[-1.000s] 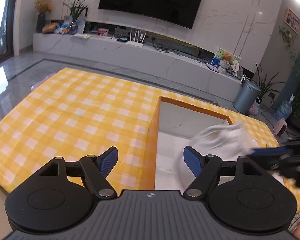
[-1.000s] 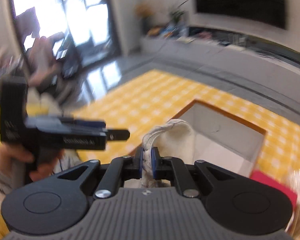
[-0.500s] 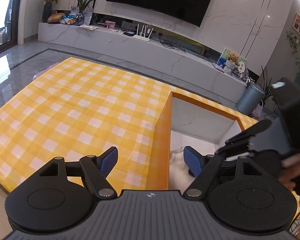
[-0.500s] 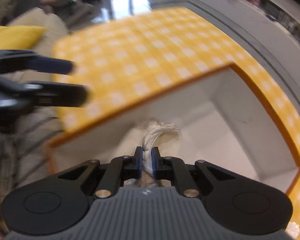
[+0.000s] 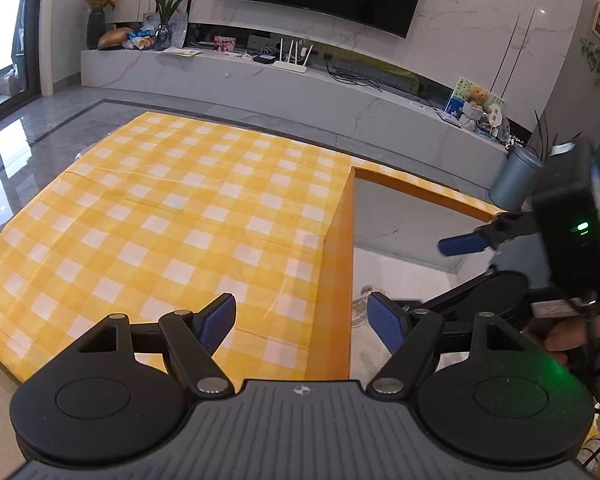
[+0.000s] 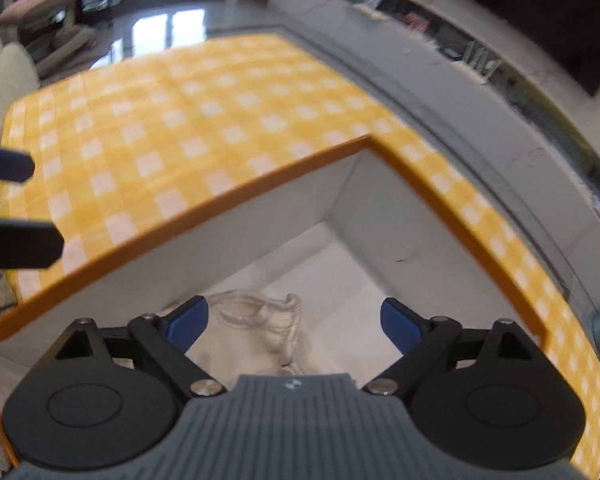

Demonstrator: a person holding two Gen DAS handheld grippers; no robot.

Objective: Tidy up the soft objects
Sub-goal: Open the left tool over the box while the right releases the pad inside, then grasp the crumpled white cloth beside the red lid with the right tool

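A cream cloth bag (image 6: 256, 332) with rope handles lies loose on the floor of the white box (image 6: 284, 216) with an orange rim. My right gripper (image 6: 294, 320) is open just above the bag, not touching it. It also shows in the left wrist view (image 5: 460, 245), over the box at the right. My left gripper (image 5: 302, 322) is open and empty above the box's left rim (image 5: 336, 264). A bit of the bag's rope (image 5: 366, 291) shows inside the box there.
The box is sunk into a table with a yellow checked cloth (image 5: 172, 216). A grey bin (image 5: 514, 178) stands on the floor beyond the table's right end. A long white TV bench (image 5: 260, 80) runs along the far wall. A sofa (image 6: 4, 64) is at the left.
My right gripper carried the bag down into the box, then opened and let it go. The bag now lies on the box floor. My left gripper stayed open.
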